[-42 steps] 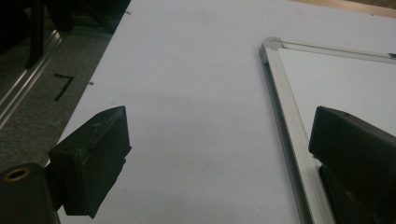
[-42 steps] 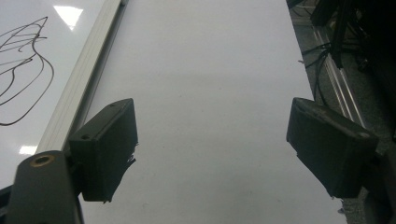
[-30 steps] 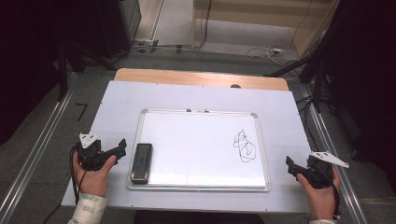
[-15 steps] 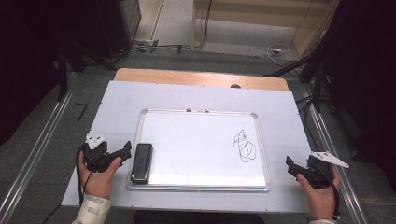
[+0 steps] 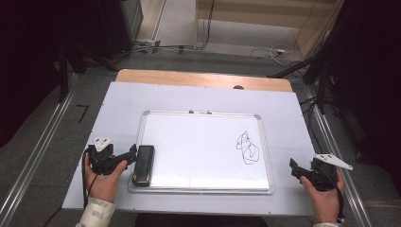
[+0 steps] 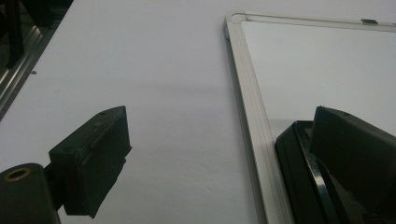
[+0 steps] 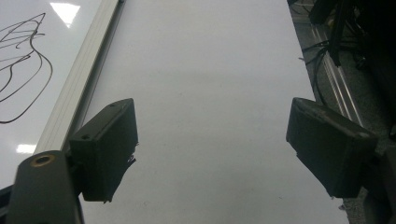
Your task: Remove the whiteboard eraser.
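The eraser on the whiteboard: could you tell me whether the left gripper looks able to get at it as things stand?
Probably yes. The left gripper is open right beside the eraser, at the whiteboard's left edge, with nothing between them.

**Room and surroundings, high view**

Table (image 5: 198, 97) has a pale white-grey top; a strip of light wood (image 5: 203, 79) shows along its far edge. Metal rails (image 5: 40, 151) run along both sides of the table, left and right, over a grey floor (image 5: 227, 56). Beyond the table the floor is grey carpet-like material, with black and white cables (image 5: 265, 51) trailing across it. A pale wooden panel or furniture base (image 5: 255, 12) stands at the far end. Dark curtains or black equipment (image 5: 42, 47) close in both sides; the right side (image 5: 373, 71) is nearly black. Dark stand legs (image 5: 321, 80) rise at right. Light comes from overhead, with soft glare on the table.
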`<state>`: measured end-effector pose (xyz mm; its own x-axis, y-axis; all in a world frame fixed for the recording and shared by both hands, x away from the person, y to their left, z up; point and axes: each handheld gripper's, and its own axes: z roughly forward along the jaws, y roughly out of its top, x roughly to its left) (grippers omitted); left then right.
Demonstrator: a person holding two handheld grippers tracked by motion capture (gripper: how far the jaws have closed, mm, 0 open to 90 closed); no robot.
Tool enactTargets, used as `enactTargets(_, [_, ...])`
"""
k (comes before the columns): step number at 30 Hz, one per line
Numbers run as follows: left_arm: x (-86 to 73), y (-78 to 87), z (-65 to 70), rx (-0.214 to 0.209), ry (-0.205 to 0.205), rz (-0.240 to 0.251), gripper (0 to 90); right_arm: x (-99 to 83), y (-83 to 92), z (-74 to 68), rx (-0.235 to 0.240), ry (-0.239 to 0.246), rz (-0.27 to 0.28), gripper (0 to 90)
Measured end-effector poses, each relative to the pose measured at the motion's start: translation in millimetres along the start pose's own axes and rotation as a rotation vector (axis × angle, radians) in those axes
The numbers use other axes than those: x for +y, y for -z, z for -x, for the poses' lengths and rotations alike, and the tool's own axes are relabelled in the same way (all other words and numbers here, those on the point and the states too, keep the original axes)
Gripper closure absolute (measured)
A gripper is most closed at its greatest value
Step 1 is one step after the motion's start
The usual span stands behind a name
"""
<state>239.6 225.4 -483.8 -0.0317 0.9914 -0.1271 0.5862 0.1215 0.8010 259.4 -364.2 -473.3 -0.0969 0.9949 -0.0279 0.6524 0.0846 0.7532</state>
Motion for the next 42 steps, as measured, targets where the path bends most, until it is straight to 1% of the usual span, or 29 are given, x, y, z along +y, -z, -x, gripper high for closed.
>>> enactTargets(6, [-1.2,-1.8,7.3,-0.008,-0.019,-0.013,5.9,-0.2,-0.7,-0.5,-0.003,-0.001,-0.004,15.4])
enactTargets(13, [-1.4,-2.6,9.5,-0.013,-0.019,-0.021,5.9,-0.6,-1.2,-0.6,-0.005,-0.002,-0.007,15.4])
enactTargets(23, [-2.8,-5.6,18.3,-0.01,-0.029,-0.043,6.5,-0.9,-2.7,-1.3,-0.01,0.002,-0.013,15.4])
enactTargets(30, [-3.8,-8.1,26.1,-0.02,-0.045,-0.056,6.5,-1.0,-3.5,-2.6,-0.011,0.002,-0.02,15.4])
enactTargets(32, [-3.9,-8.4,29.7,-0.029,-0.051,-0.056,6.5,-0.9,-3.6,-2.8,-0.012,0.004,-0.018,15.4])
enactTargets(37, [-4.4,-8.5,33.4,-0.04,-0.057,-0.059,6.7,-1.0,-3.4,-3.0,-0.011,0.005,-0.019,15.4])
enactTargets(42, [-5.1,-7.9,37.8,-0.049,-0.049,-0.059,8.6,-0.9,-3.5,-2.9,-0.012,0.004,-0.017,15.4])
